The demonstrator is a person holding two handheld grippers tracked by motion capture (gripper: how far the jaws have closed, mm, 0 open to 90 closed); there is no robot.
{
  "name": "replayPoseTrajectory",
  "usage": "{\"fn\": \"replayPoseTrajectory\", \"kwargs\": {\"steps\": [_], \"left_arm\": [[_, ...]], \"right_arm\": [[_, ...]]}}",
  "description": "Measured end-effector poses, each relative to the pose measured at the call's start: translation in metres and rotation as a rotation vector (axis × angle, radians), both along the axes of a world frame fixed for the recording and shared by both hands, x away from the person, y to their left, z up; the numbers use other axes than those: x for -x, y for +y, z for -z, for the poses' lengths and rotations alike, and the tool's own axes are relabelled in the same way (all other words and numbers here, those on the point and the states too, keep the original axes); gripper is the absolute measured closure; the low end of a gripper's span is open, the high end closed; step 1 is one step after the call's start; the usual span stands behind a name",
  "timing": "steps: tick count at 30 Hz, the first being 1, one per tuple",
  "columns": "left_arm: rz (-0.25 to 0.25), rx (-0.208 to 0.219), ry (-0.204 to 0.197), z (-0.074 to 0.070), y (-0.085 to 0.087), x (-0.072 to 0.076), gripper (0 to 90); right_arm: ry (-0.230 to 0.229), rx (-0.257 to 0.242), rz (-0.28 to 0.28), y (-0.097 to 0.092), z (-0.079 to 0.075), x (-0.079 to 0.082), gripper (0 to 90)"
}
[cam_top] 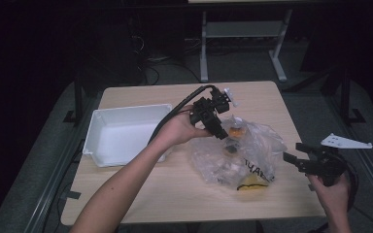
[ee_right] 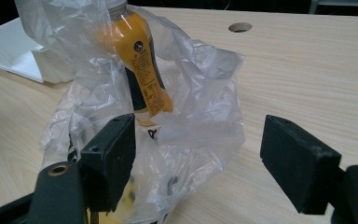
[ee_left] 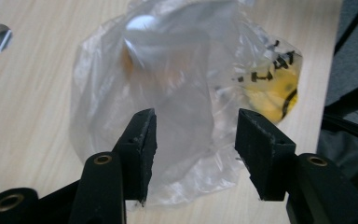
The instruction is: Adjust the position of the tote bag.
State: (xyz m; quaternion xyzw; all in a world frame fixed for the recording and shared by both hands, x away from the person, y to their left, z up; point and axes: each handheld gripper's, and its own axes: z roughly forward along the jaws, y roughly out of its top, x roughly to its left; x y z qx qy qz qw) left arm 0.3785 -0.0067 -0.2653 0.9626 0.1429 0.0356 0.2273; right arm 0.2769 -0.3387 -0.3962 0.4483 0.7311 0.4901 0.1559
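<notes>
A crumpled clear plastic bag [cam_top: 257, 153] lies on the wooden table [cam_top: 175, 189]. An orange bottle [cam_top: 236, 130] stands upright inside it, and a yellow item [cam_top: 252, 182] lies at its near end. My left gripper [cam_top: 222, 132] hovers over the bag's far side, open. In the left gripper view the jaws [ee_left: 196, 144] stand apart above the bag [ee_left: 168, 93], touching nothing. My right gripper [cam_top: 294, 153] is open just right of the bag. In the right gripper view its jaws [ee_right: 198, 154] frame the bag [ee_right: 200, 93] and the bottle [ee_right: 140, 60] without pressing on them.
A white tray [cam_top: 121, 109] sits at the table's left, close to the left forearm. A round hole [ee_right: 240, 27] pierces the tabletop beyond the bag. A white bracket [cam_top: 345, 142] lies off the table's right edge. Dark floor surrounds the table.
</notes>
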Motion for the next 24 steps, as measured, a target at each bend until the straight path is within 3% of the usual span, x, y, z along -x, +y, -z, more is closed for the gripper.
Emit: {"fn": "replayPoseTrajectory", "kwargs": {"steps": [6,10,13,15,17,20,24], "left_arm": [[-0.012,-0.005,-0.002,0.001,-0.008,-0.008,44.0],[-0.023,-0.021,0.009,0.006,-0.012,-0.014,48.3],[0.0,-0.042,0.031,0.011,-0.013,-0.016,62.1],[0.028,-0.045,0.034,0.014,-0.014,-0.015,79.8],[0.046,-0.058,0.041,0.017,-0.013,-0.014,87.4],[0.058,-0.073,0.036,0.02,-0.011,-0.011,89.9],[0.065,-0.061,0.037,0.022,-0.007,-0.008,90.0]], "right_arm": [[-0.001,0.0,-0.003,0.0,0.0,0.0,26.1],[0.001,-0.002,-0.005,0.001,0.0,0.0,26.1],[0.003,0.001,-0.006,0.001,0.0,0.0,26.1],[0.003,-0.001,-0.006,0.001,0.0,0.0,26.1],[0.001,0.006,-0.009,0.001,-0.002,-0.001,26.1],[-0.004,0.016,-0.03,0.006,-0.008,-0.002,27.8],[-0.005,0.045,-0.074,0.017,-0.023,-0.012,32.3]]}}
